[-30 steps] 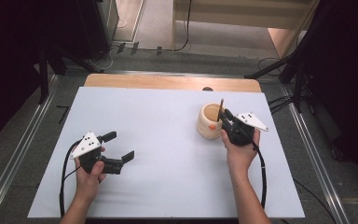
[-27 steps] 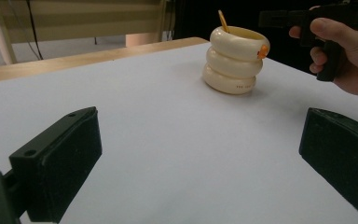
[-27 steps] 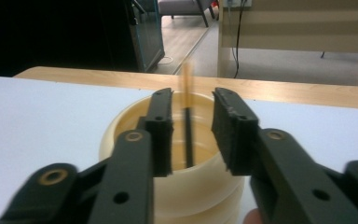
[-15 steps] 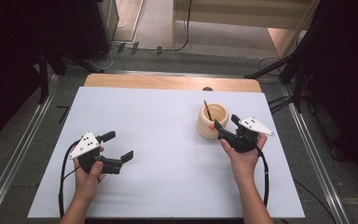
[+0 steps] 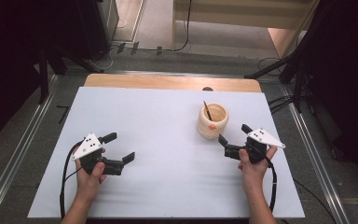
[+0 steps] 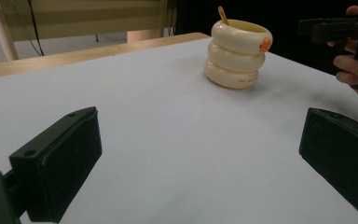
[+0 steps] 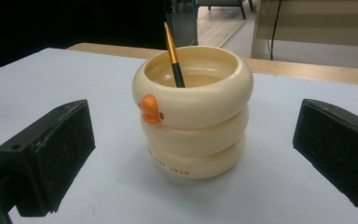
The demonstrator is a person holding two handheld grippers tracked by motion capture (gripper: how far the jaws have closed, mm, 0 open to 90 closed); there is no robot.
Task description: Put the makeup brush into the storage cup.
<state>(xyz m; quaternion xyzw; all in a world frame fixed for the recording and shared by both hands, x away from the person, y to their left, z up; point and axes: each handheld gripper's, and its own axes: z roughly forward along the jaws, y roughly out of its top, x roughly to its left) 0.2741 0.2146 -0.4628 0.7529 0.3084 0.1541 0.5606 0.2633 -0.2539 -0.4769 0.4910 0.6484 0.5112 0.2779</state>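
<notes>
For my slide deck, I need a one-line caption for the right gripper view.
Open tool facing a cream ringed cup that holds a pencil on a white table.

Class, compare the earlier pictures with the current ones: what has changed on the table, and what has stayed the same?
The right gripper let go of the pencil, now leaning inside the cream holder, and drew back toward the person with jaws open. The left gripper and the holder stayed put.
</notes>
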